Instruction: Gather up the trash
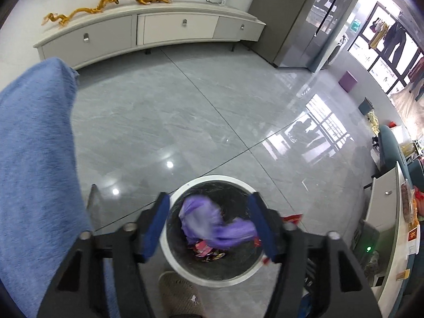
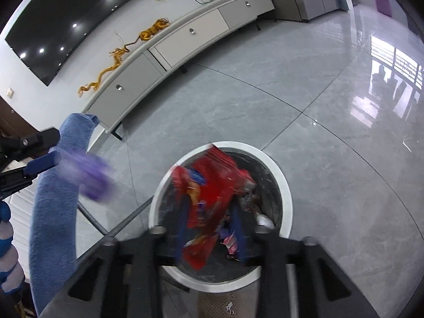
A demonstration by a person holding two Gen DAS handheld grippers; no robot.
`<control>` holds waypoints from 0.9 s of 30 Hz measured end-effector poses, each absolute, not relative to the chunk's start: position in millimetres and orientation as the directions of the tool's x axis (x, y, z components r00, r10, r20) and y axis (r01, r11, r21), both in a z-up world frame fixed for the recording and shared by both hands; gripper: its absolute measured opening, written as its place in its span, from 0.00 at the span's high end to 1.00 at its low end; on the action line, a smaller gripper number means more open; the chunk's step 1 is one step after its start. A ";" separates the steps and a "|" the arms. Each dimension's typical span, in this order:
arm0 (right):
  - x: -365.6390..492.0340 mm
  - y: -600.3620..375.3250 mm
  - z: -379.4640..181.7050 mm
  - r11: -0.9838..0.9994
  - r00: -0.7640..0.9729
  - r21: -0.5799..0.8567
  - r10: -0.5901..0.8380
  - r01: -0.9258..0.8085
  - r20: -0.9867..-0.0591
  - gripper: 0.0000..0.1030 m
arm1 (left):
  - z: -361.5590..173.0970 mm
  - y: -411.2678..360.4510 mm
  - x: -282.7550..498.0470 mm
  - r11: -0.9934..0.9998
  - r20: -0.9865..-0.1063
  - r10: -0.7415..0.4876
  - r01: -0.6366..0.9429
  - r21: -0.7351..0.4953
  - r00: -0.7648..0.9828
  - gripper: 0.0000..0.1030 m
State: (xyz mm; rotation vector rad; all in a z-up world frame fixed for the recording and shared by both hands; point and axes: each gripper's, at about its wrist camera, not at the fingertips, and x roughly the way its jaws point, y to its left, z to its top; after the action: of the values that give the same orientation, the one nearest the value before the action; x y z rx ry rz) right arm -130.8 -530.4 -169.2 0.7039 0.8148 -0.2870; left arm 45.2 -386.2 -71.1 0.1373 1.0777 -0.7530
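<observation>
A round white trash bin (image 1: 182,270) with a black liner stands on the floor below both grippers; it also shows in the right wrist view (image 2: 287,193). My left gripper (image 1: 209,225) is open above it, and a blurred purple wrapper (image 1: 212,225) hangs loose between its blue pads, over the bin. The same purple wrapper (image 2: 90,177) appears blurred beside the left gripper's fingertip (image 2: 45,164) in the right wrist view. My right gripper (image 2: 212,228) is shut on a red snack bag (image 2: 206,201) over the bin. Colourful wrappers (image 1: 206,254) lie at the bin's bottom.
A blue towel (image 1: 34,159) hangs over a rail at the left. A slipper (image 1: 180,294) is beside the bin. A long white cabinet (image 1: 148,29) with gold dragon and tiger figures stands at the far wall. A white counter (image 1: 389,238) is at right.
</observation>
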 end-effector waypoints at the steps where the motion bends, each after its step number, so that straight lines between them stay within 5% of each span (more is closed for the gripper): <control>1: -130.0 -530.6 -170.8 0.738 0.660 0.458 0.024 0.495 -0.751 0.48 | -74.2 -387.9 47.4 0.743 -0.837 -0.490 0.618 -0.256 0.243 0.38; 10: -130.8 -525.9 -168.3 0.733 0.648 0.453 0.022 0.507 -0.761 0.47 | -63.4 -363.8 42.8 0.759 -0.838 -0.467 0.614 -0.216 0.283 0.38; 27: -103.5 -373.9 -35.4 0.904 0.768 0.371 0.081 0.211 -0.635 0.35 | 15.7 -160.9 -0.8 0.916 -0.688 -0.279 0.401 0.018 0.669 0.38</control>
State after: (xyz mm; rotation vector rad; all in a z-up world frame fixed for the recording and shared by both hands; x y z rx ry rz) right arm -103.5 -373.9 -35.4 0.4446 0.6972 -0.0729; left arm -0.8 -160.9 15.7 0.1733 0.7446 -0.3855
